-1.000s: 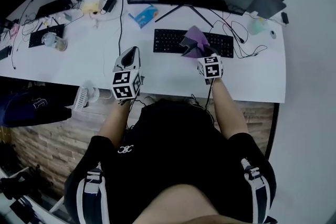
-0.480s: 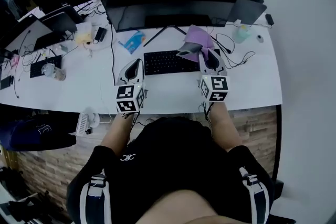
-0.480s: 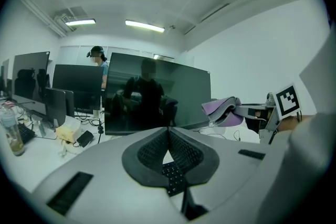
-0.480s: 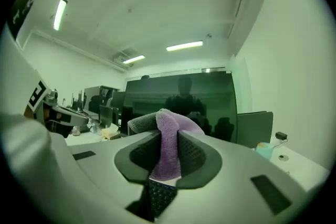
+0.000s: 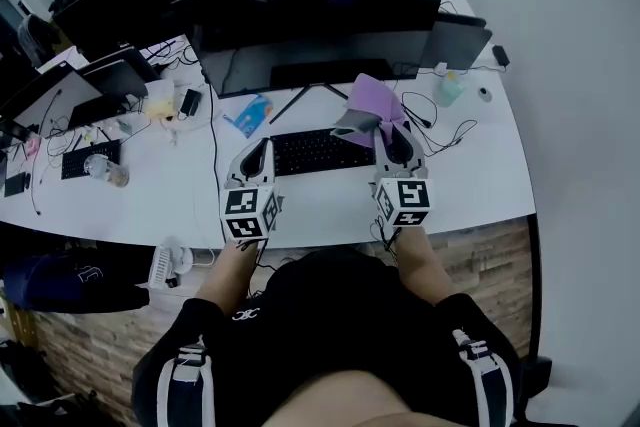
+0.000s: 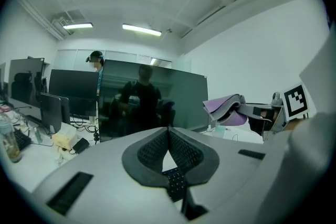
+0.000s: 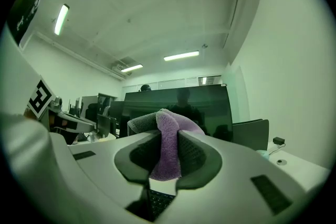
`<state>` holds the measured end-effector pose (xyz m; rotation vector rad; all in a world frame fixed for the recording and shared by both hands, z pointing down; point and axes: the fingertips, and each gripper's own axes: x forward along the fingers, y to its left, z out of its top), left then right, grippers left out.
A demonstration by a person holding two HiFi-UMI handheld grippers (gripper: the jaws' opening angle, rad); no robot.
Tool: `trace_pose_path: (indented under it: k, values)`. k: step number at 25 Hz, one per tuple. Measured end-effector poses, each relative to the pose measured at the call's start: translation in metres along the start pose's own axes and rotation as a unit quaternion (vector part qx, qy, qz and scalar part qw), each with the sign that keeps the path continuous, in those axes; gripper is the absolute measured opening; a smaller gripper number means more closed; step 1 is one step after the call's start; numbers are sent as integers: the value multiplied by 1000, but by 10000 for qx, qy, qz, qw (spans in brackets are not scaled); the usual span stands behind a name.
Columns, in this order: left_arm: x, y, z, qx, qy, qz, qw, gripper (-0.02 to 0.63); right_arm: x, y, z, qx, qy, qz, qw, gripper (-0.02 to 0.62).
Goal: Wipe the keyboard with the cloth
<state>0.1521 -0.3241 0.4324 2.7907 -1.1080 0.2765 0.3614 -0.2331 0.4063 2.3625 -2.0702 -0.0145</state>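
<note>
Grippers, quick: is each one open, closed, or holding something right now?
Left gripper: closed, fingers together, nothing between them.
Right gripper: closed on the purple cloth.

I see the purple-and-grey cloth (image 5: 368,105) bunched up, raised over the black keyboard (image 5: 315,151)'s far right corner; the keyboard lies flat.

Empty left gripper (image 6: 169,132), jaws together; keyboard (image 6: 176,184) below; purple cloth (image 6: 226,107) at right.
</note>
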Motion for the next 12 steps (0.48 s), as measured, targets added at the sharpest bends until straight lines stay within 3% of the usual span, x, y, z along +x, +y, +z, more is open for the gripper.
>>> trace_pose_path:
  k: [12]
  values:
    - [6, 0, 3, 18, 30, -17, 10000, 14, 10, 0, -4, -47, 191, -47, 9998, 94]
